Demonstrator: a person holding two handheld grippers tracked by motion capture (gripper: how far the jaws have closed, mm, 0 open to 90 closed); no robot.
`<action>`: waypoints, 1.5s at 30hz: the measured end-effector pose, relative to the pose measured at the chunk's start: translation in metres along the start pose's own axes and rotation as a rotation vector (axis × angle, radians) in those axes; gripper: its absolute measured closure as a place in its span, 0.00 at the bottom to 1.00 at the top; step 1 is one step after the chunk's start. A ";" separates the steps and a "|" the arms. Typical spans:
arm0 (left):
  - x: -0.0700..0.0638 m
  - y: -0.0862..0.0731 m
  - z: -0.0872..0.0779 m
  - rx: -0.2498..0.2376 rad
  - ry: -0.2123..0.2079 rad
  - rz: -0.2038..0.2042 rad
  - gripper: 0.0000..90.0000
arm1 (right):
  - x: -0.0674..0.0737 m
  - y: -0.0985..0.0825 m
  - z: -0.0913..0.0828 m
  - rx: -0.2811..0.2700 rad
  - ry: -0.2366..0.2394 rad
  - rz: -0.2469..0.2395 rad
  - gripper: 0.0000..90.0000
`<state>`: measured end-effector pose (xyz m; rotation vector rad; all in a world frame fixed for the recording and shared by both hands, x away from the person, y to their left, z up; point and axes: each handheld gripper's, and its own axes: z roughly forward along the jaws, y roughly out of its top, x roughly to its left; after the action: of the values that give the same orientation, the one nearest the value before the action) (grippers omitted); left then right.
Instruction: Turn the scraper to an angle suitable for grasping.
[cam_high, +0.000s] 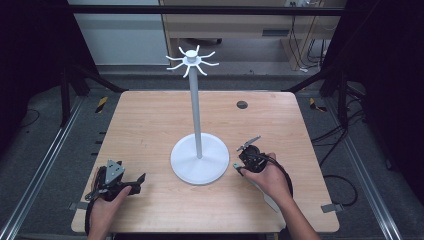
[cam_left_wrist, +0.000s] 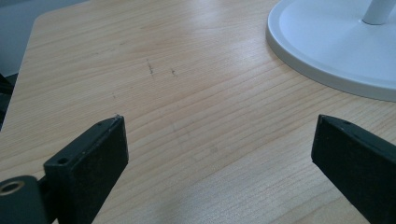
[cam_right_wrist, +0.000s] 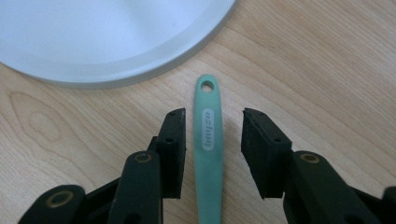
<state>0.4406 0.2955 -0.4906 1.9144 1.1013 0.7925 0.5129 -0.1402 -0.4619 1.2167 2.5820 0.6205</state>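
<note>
The green handle (cam_right_wrist: 208, 140) is being straddled, untouched, by the parted right gripper (cam_right_wrist: 212, 140), its holed end pointing at the white stand base (cam_right_wrist: 107, 42); the left gripper (cam_left_wrist: 219, 154) is being held open near the table's (cam_high: 150, 125) front-left corner.

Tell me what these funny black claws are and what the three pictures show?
A person sits at a wooden table holding a squeeze tool in each hand. The top picture looks down from above: the left gripper and the right gripper sit on either side of a tall white stand with little hooks on top. The other two pictures come from tiny cameras riding on the tools, so you see black jaws poking up. The left gripper is wide open over bare wood. The right gripper has a green handle with a hole at its tip lying between its open jaws, not squeezed.
</note>
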 end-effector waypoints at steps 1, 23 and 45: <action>0.000 0.000 0.000 0.000 0.000 0.002 0.04 | 0.001 0.002 0.002 0.017 0.000 -0.011 0.66; -0.003 0.000 0.001 0.010 -0.012 0.017 0.04 | -0.001 0.014 0.012 0.126 0.015 -0.018 0.72; -0.004 0.001 0.002 0.015 -0.010 0.024 0.04 | 0.000 0.019 0.018 0.178 0.018 -0.031 0.82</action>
<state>0.4404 0.2908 -0.4917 1.9452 1.0828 0.7895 0.5326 -0.1244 -0.4685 1.2244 2.7140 0.4045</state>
